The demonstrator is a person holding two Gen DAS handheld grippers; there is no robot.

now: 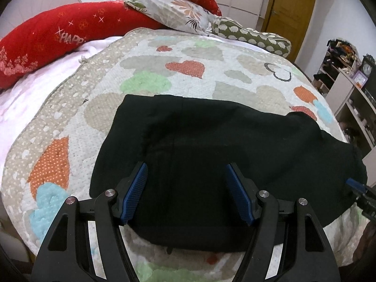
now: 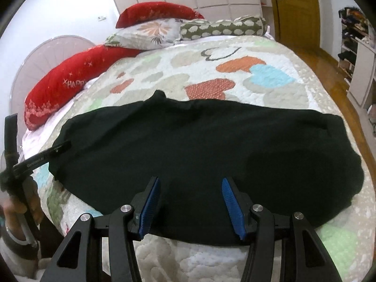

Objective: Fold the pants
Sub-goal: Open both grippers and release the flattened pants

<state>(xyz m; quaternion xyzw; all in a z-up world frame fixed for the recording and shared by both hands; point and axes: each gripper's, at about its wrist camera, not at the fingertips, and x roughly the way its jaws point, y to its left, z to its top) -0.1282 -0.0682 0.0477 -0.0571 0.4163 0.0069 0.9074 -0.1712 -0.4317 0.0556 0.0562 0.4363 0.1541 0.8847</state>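
Black pants (image 1: 211, 141) lie flat across the near part of a heart-patterned quilt (image 1: 145, 54), stretched left to right; they also show in the right wrist view (image 2: 188, 141). My left gripper (image 1: 186, 171) is open, its blue pads above the pants' near left part, holding nothing. My right gripper (image 2: 190, 183) is open above the near edge of the pants, holding nothing. The right gripper's blue tip shows at the right edge of the left wrist view (image 1: 356, 184). The left gripper's black body shows at the left of the right wrist view (image 2: 40, 159).
Red pillows (image 1: 47, 40), a floral pillow (image 1: 174, 11) and a green bolster (image 1: 253, 37) lie at the bed's far end. A fan (image 2: 47, 58) stands left of the bed. Shelves (image 1: 352, 89) and a wooden door (image 1: 291, 7) are on the right.
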